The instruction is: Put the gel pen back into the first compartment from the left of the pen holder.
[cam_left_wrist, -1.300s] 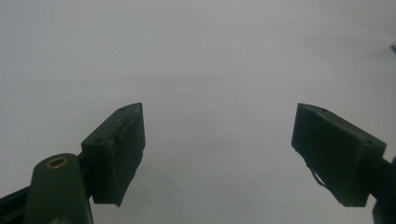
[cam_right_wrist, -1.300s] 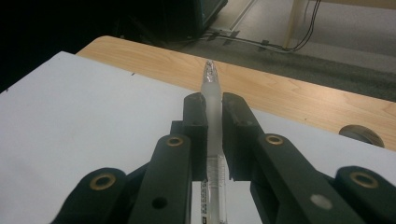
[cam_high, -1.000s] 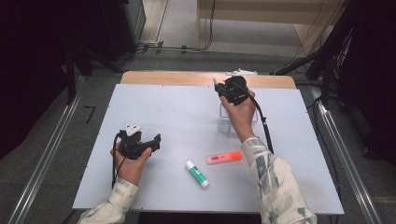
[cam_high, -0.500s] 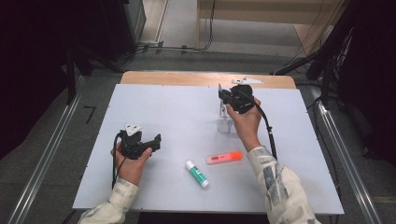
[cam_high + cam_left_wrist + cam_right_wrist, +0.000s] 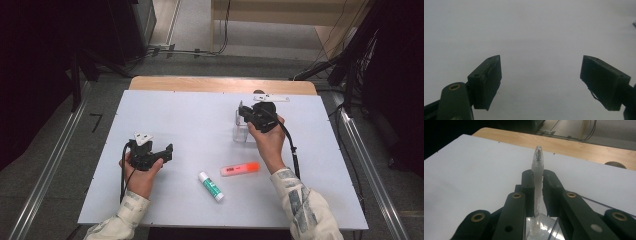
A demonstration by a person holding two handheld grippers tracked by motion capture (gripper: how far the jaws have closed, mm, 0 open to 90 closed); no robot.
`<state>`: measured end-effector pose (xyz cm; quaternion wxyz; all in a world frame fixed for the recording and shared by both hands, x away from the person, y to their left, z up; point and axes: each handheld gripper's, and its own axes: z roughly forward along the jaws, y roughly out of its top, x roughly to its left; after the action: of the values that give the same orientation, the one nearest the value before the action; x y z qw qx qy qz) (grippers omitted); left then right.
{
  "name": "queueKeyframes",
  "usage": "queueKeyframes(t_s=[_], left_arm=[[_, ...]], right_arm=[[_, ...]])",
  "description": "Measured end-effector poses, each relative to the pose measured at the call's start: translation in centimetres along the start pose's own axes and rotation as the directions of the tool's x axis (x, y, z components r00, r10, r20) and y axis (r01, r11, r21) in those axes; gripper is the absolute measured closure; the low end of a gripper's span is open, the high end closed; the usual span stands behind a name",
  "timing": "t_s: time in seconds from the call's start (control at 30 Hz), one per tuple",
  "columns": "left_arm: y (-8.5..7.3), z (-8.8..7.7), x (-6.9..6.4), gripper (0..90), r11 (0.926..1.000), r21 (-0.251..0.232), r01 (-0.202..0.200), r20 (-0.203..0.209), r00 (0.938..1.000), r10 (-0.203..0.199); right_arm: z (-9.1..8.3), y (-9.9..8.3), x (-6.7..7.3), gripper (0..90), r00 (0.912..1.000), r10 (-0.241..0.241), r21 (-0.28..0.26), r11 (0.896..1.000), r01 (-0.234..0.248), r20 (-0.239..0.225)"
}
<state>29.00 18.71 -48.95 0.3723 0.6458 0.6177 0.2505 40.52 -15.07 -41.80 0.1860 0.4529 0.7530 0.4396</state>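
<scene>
At table's left, left gripper [image 5: 162, 152] resting low on the white tabletop [image 5: 190, 120], jaws spread wide on nothing. Farther right, green-and-white glue stick [image 5: 211, 186] and orange highlighter [image 5: 240, 169] lying loose, apart from both hands. Over at the right, right gripper [image 5: 538, 178] pinching a translucent clear-capped pen [image 5: 537, 167], lower end inside the clear plastic square cup [image 5: 242, 131]. Likely trouble: thin pen slipping or pivoting between the pads, catching the rim and tipping that light cup.
</scene>
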Motion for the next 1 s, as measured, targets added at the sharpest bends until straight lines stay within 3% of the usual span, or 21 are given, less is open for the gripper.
queueKeyframes(t_s=[0.37, 0.83, 1.0], left_arm=[[0.0, 0.0, 0.0, 17.8, 1.0000, 0.001, -0.001, 0.001, 1.0000, 0.001], [0.0, 0.0, -0.1, 17.8, 1.0000, -0.001, -0.003, 0.000, 1.0000, 0.003], [0.0, 0.0, -0.1, 17.8, 1.0000, -0.002, -0.004, 0.002, 1.0000, 0.004]], right_arm=[[0.1, -0.5, -0.2, 72.9, 1.0000, 0.003, 0.013, 1.000, -0.003, -0.004], [-1.2, -0.8, -0.1, 57.9, 0.9999, 0.001, -0.002, 1.000, -0.001, -0.017], [-1.5, -1.1, -0.2, 56.7, 0.9999, 0.002, -0.002, 1.000, -0.002, -0.015]])
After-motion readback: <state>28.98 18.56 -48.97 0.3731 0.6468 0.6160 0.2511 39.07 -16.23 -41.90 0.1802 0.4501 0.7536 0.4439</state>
